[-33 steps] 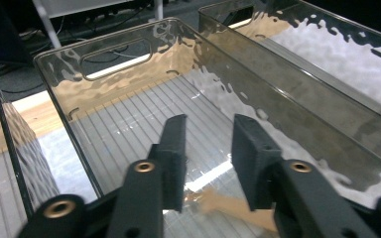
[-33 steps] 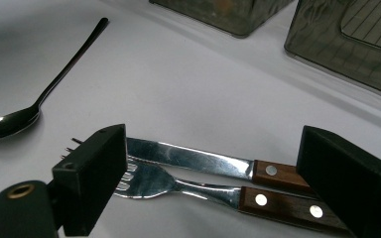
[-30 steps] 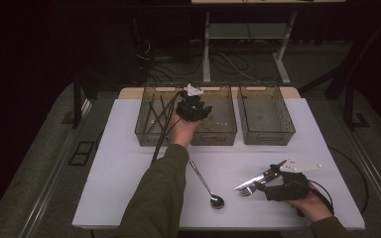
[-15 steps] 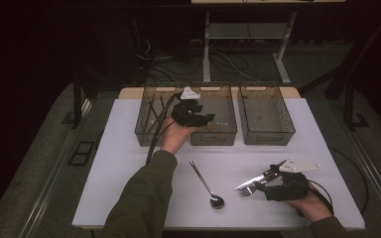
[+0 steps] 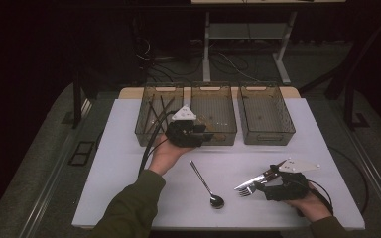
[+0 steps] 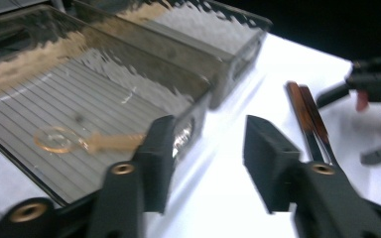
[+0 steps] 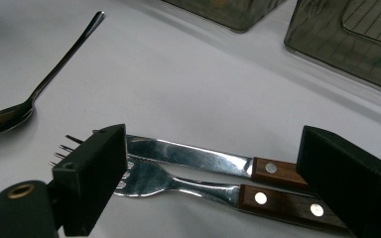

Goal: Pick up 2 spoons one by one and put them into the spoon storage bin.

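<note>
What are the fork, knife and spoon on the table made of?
The fork and knife look like polished steel, mirror-bright, with brown wood-look handles held by pale rivets. The spoon seems all polished metal, likely steel, glinting along its length.

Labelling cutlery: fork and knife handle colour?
Brown wood with silver rivets, fork and knife; right gripper view.

A white tabletop (image 5: 129, 163) carries three clear bins (image 5: 213, 116) in a row along its far side, a spoon (image 5: 207, 185) near the front middle, and a fork (image 5: 250, 189) beside a knife (image 5: 253, 180) at front right
</note>
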